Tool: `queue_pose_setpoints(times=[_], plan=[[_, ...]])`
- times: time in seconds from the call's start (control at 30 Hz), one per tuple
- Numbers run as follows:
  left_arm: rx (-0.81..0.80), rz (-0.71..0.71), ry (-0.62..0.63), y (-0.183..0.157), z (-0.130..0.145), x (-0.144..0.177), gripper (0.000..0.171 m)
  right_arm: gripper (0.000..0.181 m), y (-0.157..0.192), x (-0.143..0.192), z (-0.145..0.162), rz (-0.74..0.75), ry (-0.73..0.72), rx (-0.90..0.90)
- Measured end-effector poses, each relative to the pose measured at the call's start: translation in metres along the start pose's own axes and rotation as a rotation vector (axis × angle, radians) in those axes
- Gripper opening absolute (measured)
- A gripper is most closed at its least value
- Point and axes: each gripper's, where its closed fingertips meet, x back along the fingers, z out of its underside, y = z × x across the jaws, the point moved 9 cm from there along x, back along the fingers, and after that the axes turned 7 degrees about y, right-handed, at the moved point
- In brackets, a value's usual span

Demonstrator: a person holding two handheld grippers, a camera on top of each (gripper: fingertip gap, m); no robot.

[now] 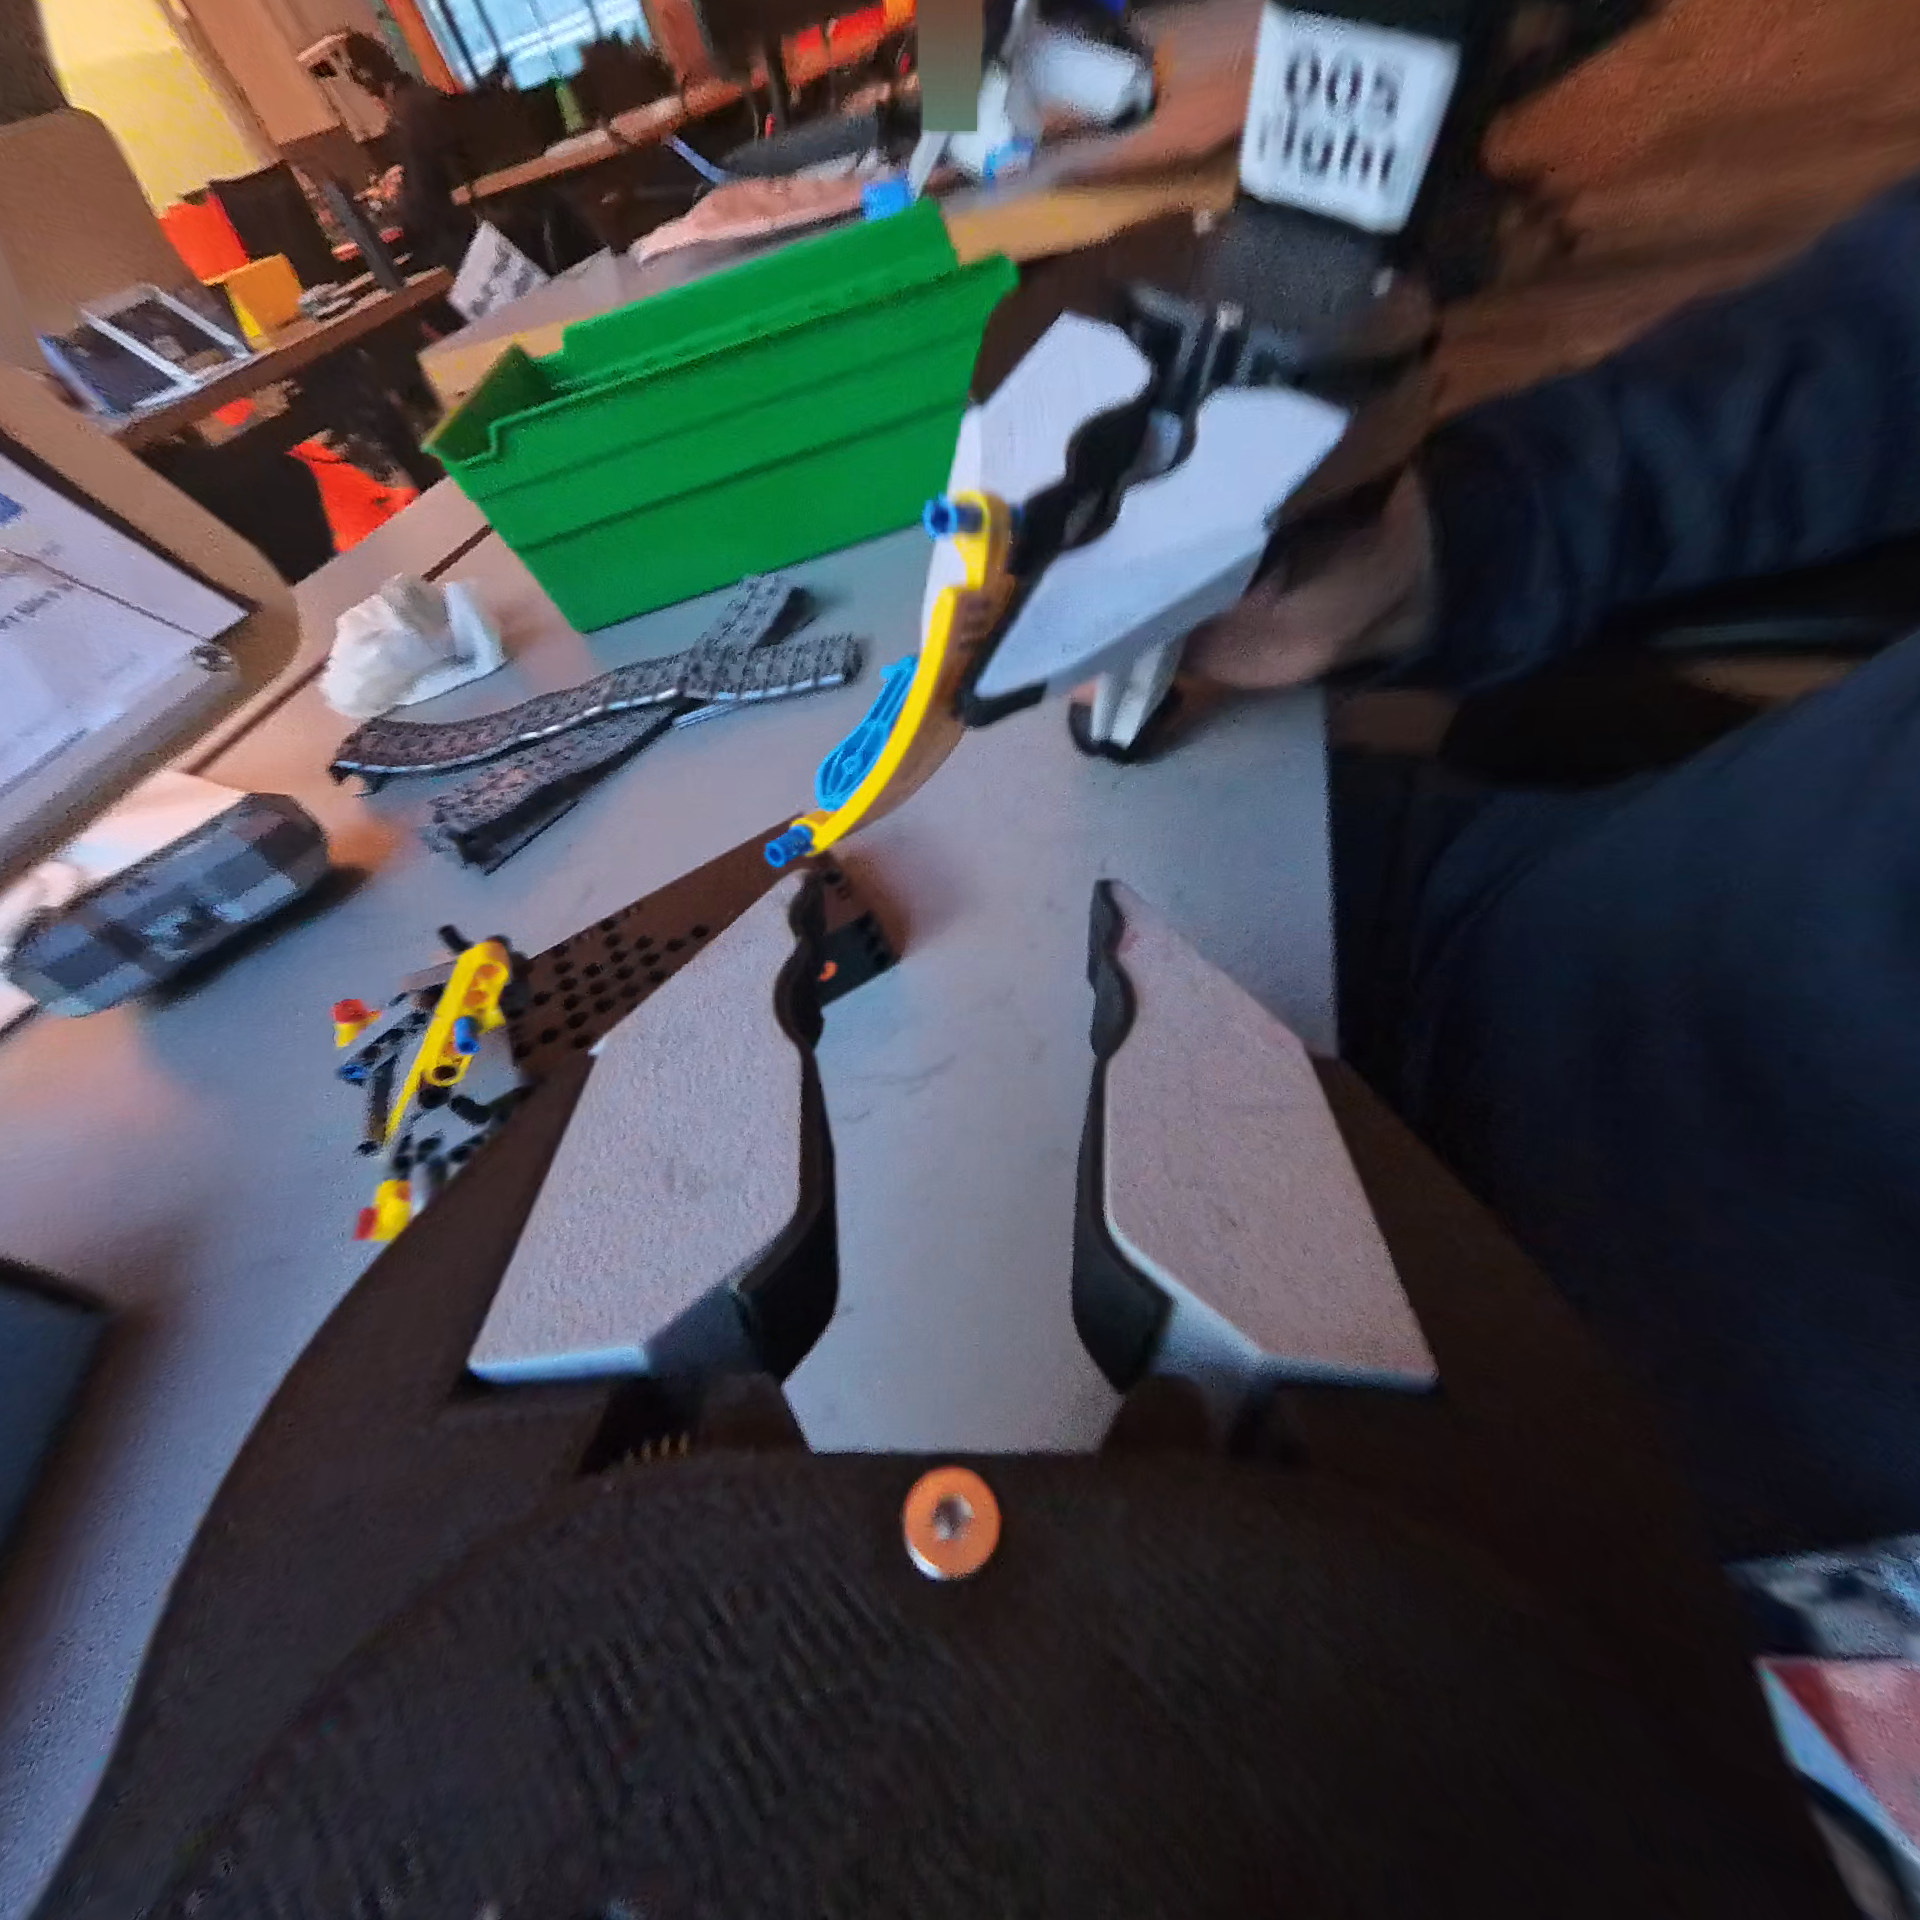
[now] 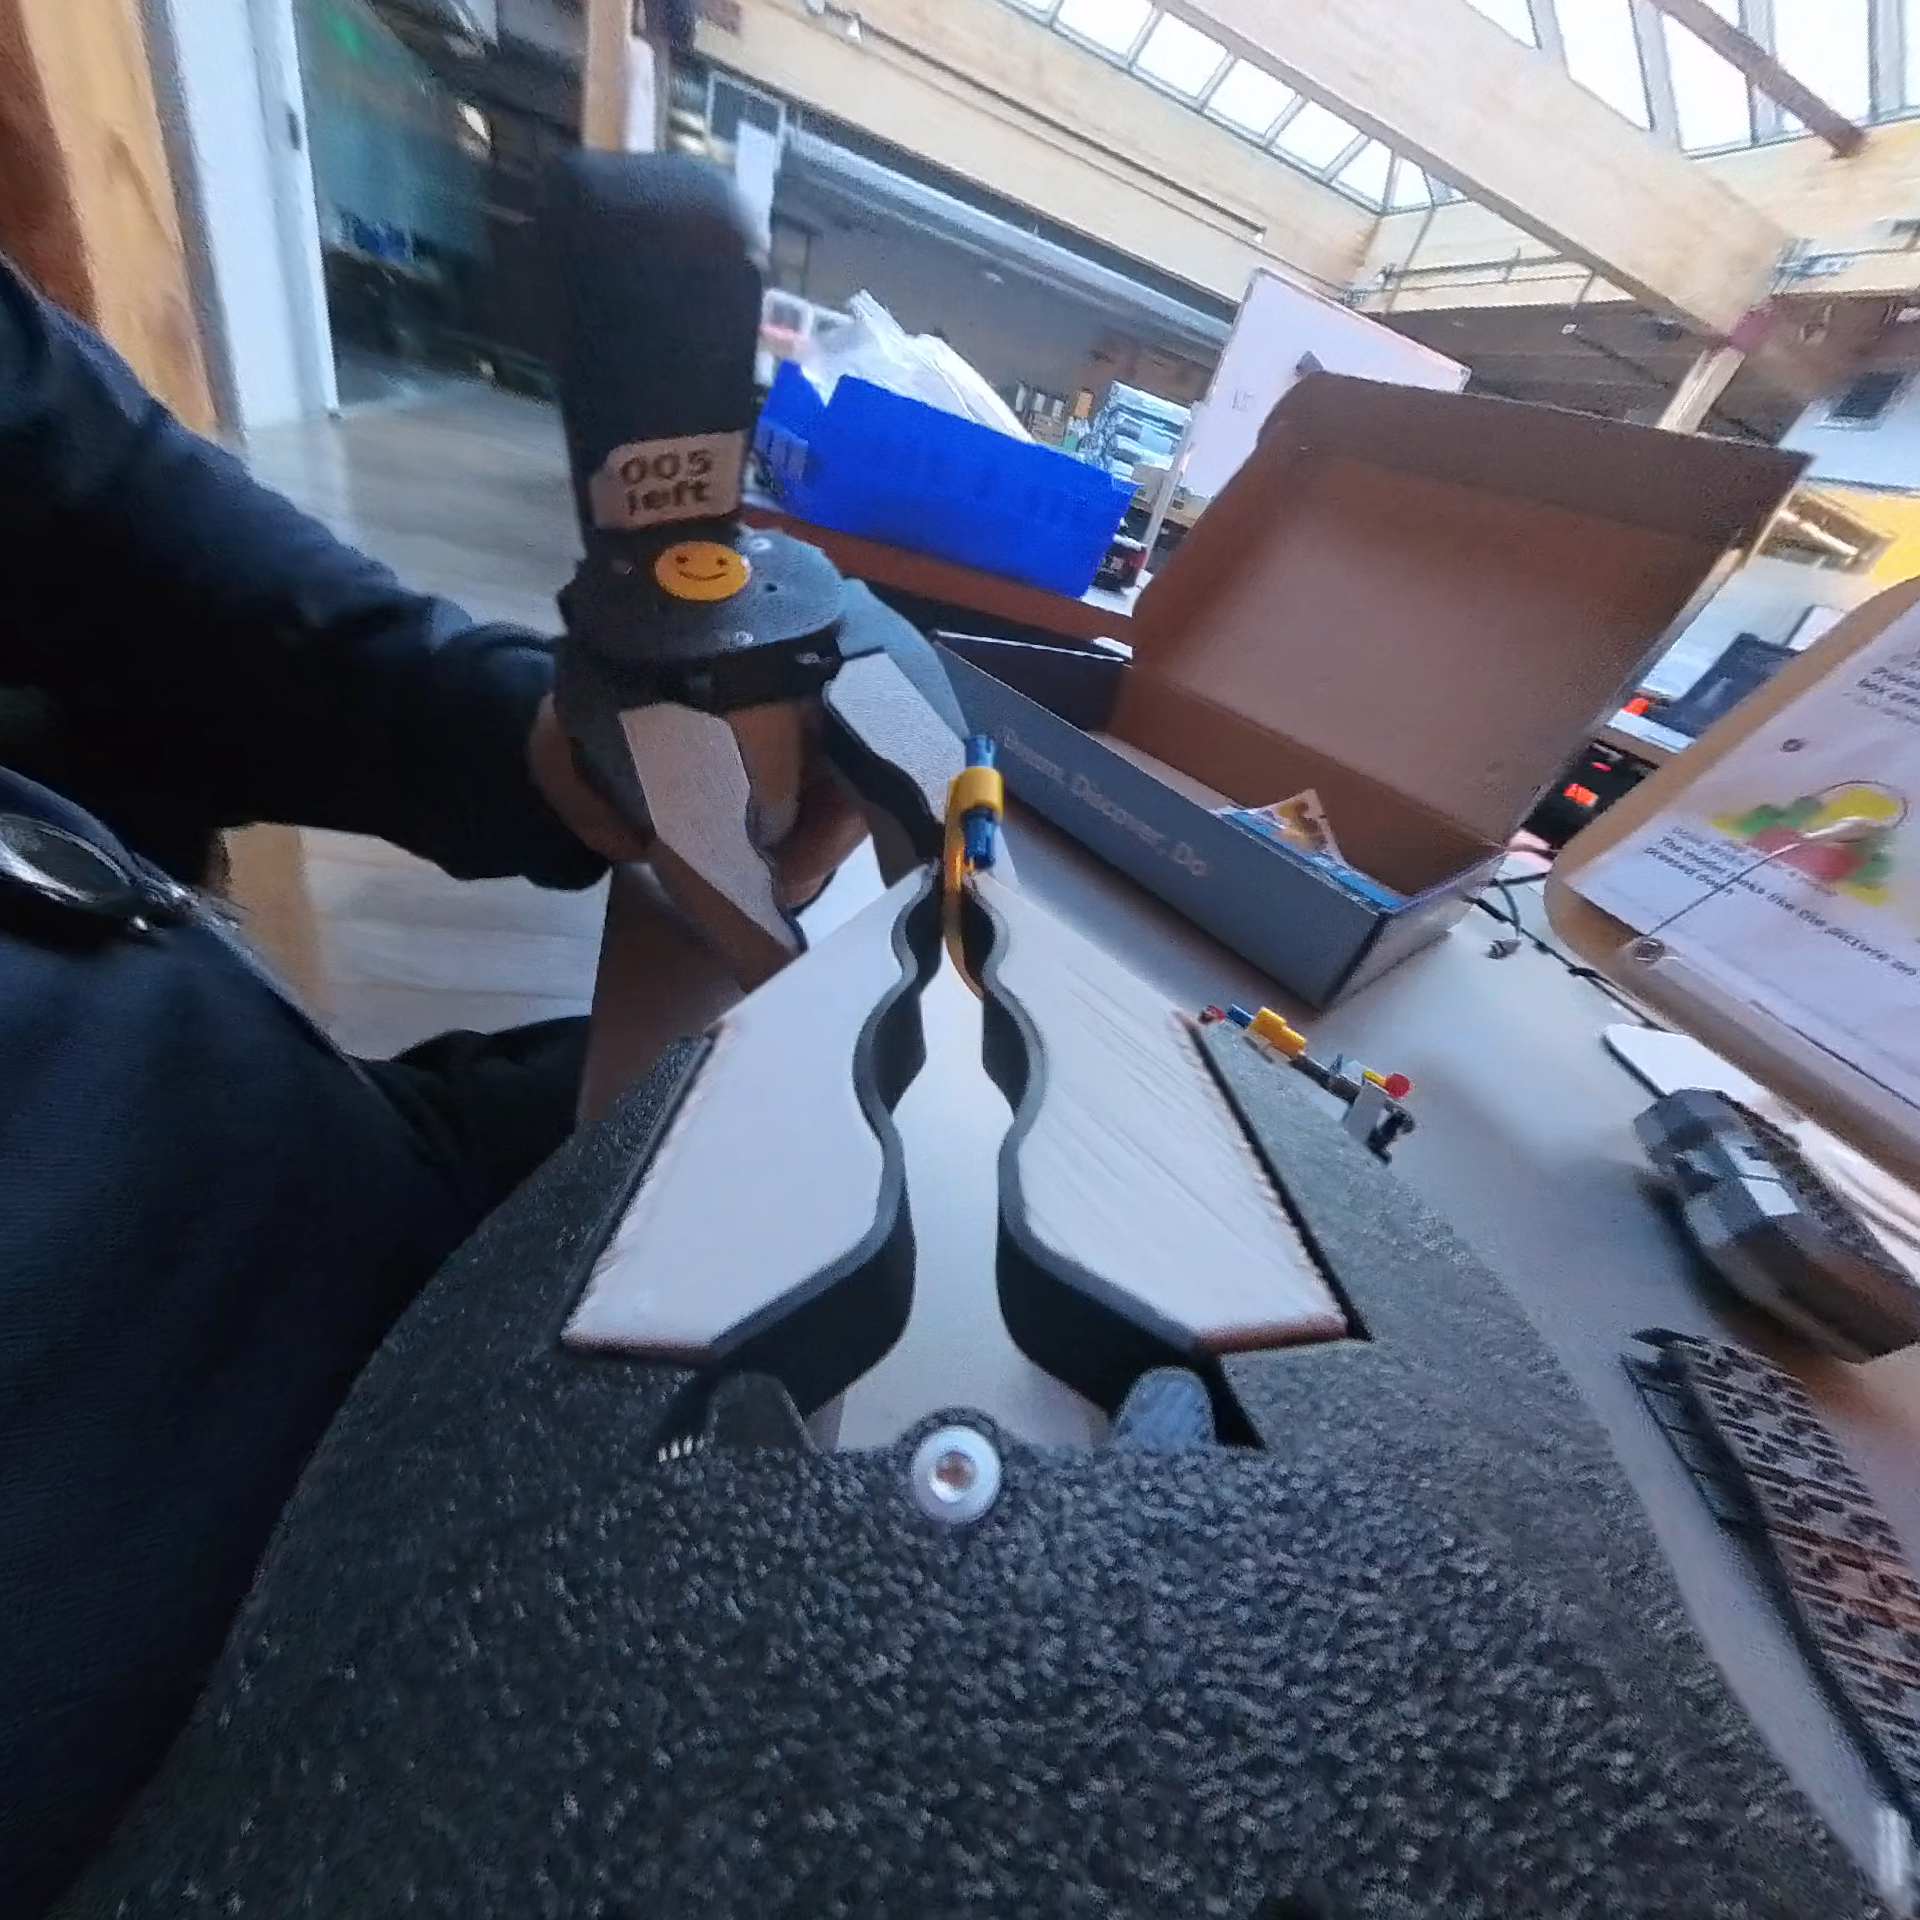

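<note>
Left wrist view: the left hand-held gripper hangs over the grey bench with its fingers apart and empty. Ahead, the right hand-held gripper is clamped on a curved yellow part with blue pins. A green bin, dark track pieces and small loose bricks lie beyond.

Right wrist view: the right hand-held gripper's tips pinch the yellow part; the left hand-held gripper stands just beside, spread. An open box sits behind.
</note>
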Motion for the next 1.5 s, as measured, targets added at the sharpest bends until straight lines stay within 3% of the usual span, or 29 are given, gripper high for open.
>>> queue_pose_setpoints(times=[0.27, 0.57, 0.83, 1.1, 1.27, 1.4, 1.5], plan=[[-0.200, -0.254, -0.045, -0.010, -0.011, 0.006, 0.038, 0.000, 0.002, 0.000, 0.000, -0.067, -0.011, -0.017], [-0.183, -0.117, -0.070, -0.019, -0.011, 0.004, 0.009, 0.006, 0.010, -0.005, 0.000, -0.088, 0.023, 0.033], [-0.238, -0.281, 0.054, -0.018, -0.005, -0.004, 0.000, 0.010, -0.002, 0.000, -0.001, -0.024, -0.016, -0.054], [-0.207, -0.353, 0.110, -0.015, 0.002, -0.013, 0.000, 0.016, -0.003, -0.005, 0.005, 0.133, 0.109, 0.050], [-0.226, -0.328, 0.217, -0.012, 0.009, -0.015, 0.001, 0.016, -0.031, 0.039, 0.016, 0.272, 0.249, 0.071], [-0.252, -0.265, 0.390, -0.015, 0.019, -0.018, 0.001, 0.016, -0.071, 0.093, 0.032, 0.286, 0.424, -0.162], [-0.262, -0.226, 0.473, -0.018, 0.019, -0.023, 0.000, 0.026, -0.077, 0.109, 0.043, 0.214, 0.508, -0.292]])
